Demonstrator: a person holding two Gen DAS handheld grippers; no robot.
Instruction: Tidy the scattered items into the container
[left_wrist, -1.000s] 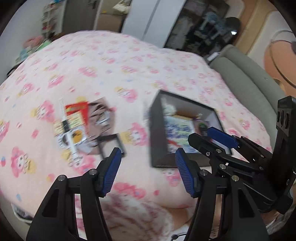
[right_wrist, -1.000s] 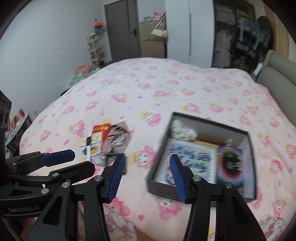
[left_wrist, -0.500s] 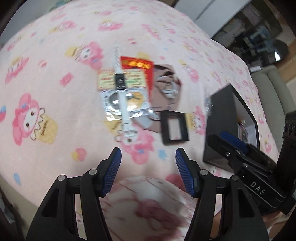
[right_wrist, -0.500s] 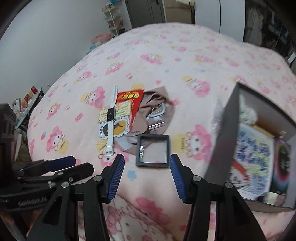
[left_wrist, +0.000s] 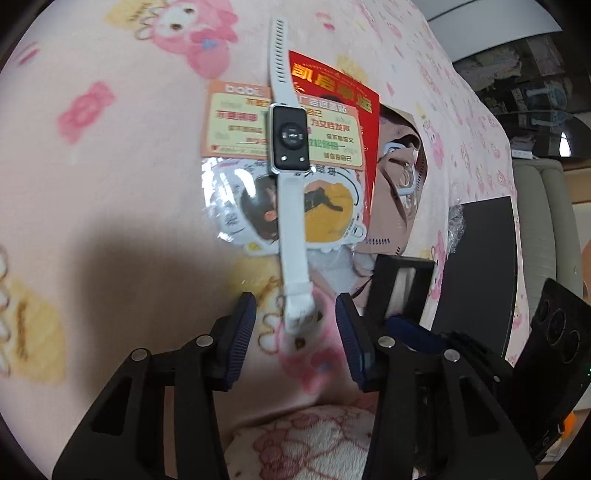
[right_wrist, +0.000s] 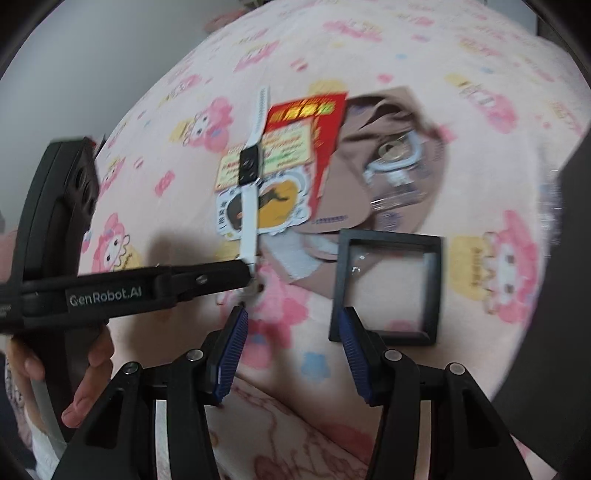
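Left wrist view is showing the bedspread (left_wrist: 110, 184) filling the frame, with the box (left_wrist: 476, 258) sitting at the right edge, well apart from the clutter. Lying in a pile are the red card (left_wrist: 347, 92), the sticker sheet (left_wrist: 295, 206) and, on top of both, the watch (left_wrist: 290, 162). Its near strap end is sitting between the spread fingers of the left gripper (left_wrist: 295, 332), not yet pinched. Closing here is risking a grab of soft bedspread along with the strap, or the sticker sheet dragging up underneath. A thin strap could also be slipping out sideways. Right gripper (right_wrist: 291, 350) is hanging spread and empty just beside the frame (right_wrist: 388, 288), so a careless sweep might be nudging it away.
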